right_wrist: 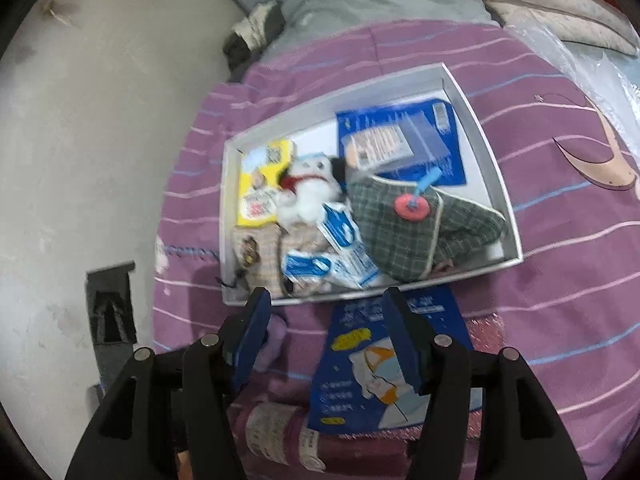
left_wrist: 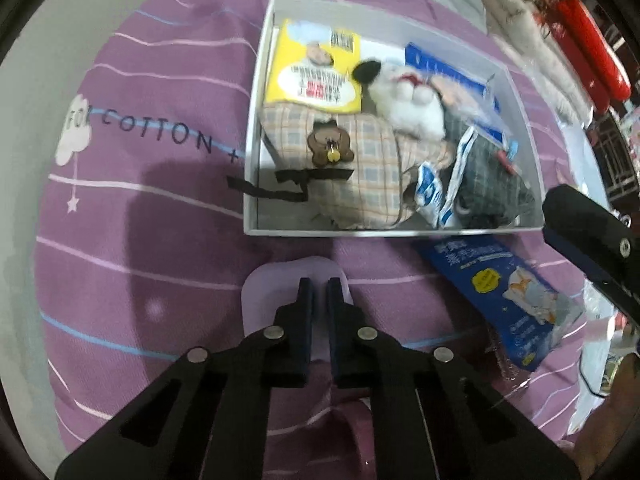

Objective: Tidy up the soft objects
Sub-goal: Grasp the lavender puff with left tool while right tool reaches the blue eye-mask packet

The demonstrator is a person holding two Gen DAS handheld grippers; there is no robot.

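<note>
A white box point(left_wrist: 250, 152) point(right_wrist: 226, 216) lies on a purple bedspread point(left_wrist: 140, 216). It holds a beige plaid pouch point(left_wrist: 360, 168), a white plush toy point(left_wrist: 408, 104) point(right_wrist: 310, 194), a green plaid pouch point(right_wrist: 408, 232), tissue packs point(right_wrist: 344, 248) and a yellow packet point(left_wrist: 312, 68). My left gripper point(left_wrist: 318, 286) is shut on a pale lilac soft pad point(left_wrist: 262, 292), just in front of the box. My right gripper point(right_wrist: 326, 308) is open and empty above a blue packet point(right_wrist: 360, 376) point(left_wrist: 504, 292) near the box's front edge.
A rolled maroon towel with a paper band point(right_wrist: 288, 436) lies near the right gripper. Clear plastic wrap point(left_wrist: 600, 320) and pillows point(right_wrist: 560, 8) sit to the right. A grey wall point(right_wrist: 100, 140) runs along the bed's left side.
</note>
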